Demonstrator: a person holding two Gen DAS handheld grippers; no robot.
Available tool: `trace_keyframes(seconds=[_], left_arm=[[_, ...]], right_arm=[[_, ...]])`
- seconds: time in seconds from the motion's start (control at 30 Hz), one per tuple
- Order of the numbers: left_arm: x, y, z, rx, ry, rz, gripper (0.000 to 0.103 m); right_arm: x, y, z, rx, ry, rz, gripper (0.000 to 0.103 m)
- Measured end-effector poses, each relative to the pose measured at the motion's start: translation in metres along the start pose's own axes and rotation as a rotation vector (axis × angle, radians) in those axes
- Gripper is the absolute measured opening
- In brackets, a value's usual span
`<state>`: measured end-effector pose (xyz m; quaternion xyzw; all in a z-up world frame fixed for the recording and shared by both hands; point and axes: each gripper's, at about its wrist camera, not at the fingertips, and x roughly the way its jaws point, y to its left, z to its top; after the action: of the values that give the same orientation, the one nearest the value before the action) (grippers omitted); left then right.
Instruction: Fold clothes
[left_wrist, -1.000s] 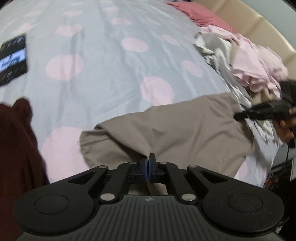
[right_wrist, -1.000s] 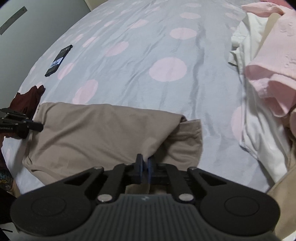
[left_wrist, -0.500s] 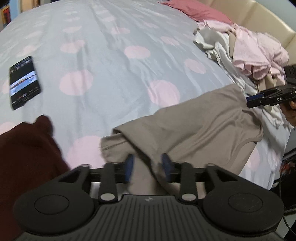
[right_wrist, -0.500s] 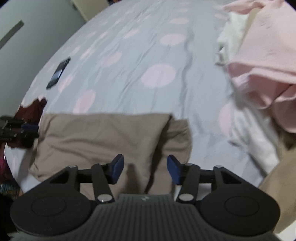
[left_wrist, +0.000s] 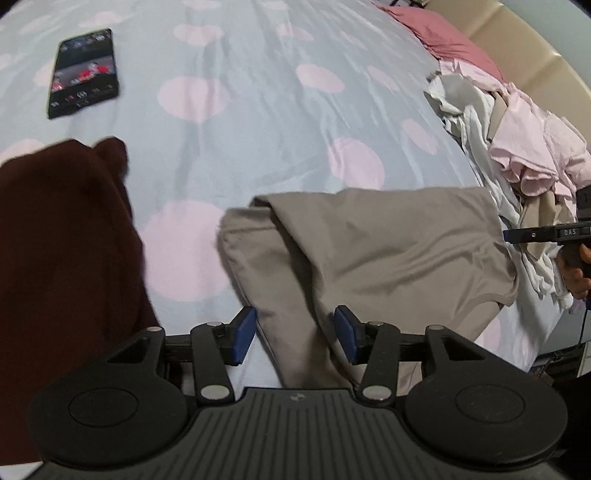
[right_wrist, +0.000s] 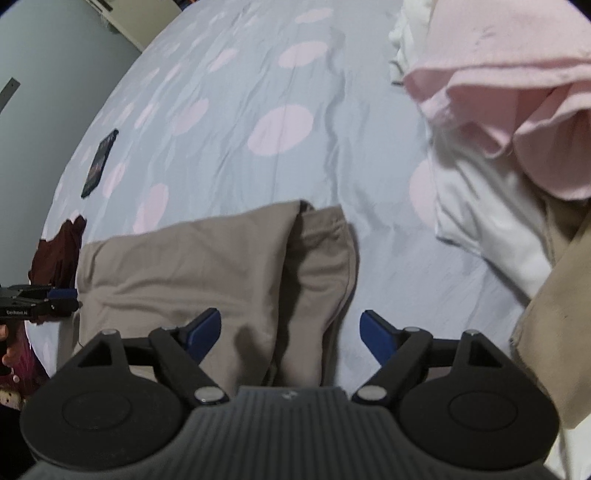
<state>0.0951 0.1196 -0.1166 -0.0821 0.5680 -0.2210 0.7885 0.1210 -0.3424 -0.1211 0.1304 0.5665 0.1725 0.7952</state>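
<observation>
A beige garment (left_wrist: 388, 251) lies folded over on the dotted bedsheet (left_wrist: 258, 122), one sleeve tucked under at its end. My left gripper (left_wrist: 294, 334) hovers open just above its near edge, with cloth below the blue pads but not pinched. In the right wrist view the same beige garment (right_wrist: 207, 266) spreads out to the left, and my right gripper (right_wrist: 291, 334) stands open over its folded end. Each view shows the other gripper at the garment's far side: the right gripper (left_wrist: 543, 234) and the left gripper (right_wrist: 40, 301).
A dark maroon garment (left_wrist: 62, 236) lies left of the beige one. A phone (left_wrist: 84, 72) rests on the sheet farther back. A heap of pink and white clothes (left_wrist: 517, 147) sits to the right, near a beige headboard (left_wrist: 524, 48). Pink cloth (right_wrist: 498, 92) looms close.
Both grippers were shut on the beige garment one second ago; both have opened and let it drop flat on the bed, then drawn back slightly.
</observation>
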Motion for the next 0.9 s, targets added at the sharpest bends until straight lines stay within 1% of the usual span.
trace_keyframes(seconds=[0.1,0.13,0.37,0.53,0.57,0.63,0.73,0.83,0.9], left_arm=[[0.007,-0.001,-0.004,0.01,0.011,-0.001,0.046],[0.008,0.001,-0.005,-0.004,0.012,-0.009,0.047],[0.009,0.023,-0.007,-0.205,0.015,-0.101,0.048],[0.01,0.04,-0.009,-0.348,0.016,-0.168,0.049],[0.012,0.041,-0.008,-0.361,0.016,-0.176,0.05],[0.015,0.037,-0.006,-0.349,0.01,-0.175,0.052],[0.016,0.033,-0.002,-0.338,0.004,-0.172,0.052],[0.018,0.036,-0.001,-0.354,0.004,-0.183,0.052],[0.018,0.039,-0.003,-0.365,0.0,-0.196,0.055]], right_arm=[[0.007,0.002,-0.002,-0.006,0.019,0.006,0.084],[0.009,0.002,-0.002,-0.007,0.023,0.008,0.084],[0.018,0.005,-0.002,-0.019,0.044,0.02,0.084],[0.02,0.001,-0.001,0.009,0.043,0.035,0.084],[0.02,0.0,-0.002,0.016,0.042,0.04,0.084],[0.021,0.0,-0.002,0.022,0.039,0.045,0.084],[0.022,0.0,-0.003,0.023,0.037,0.048,0.084],[0.023,-0.004,-0.003,0.045,0.033,0.06,0.084],[0.023,-0.004,-0.002,0.047,0.029,0.061,0.084]])
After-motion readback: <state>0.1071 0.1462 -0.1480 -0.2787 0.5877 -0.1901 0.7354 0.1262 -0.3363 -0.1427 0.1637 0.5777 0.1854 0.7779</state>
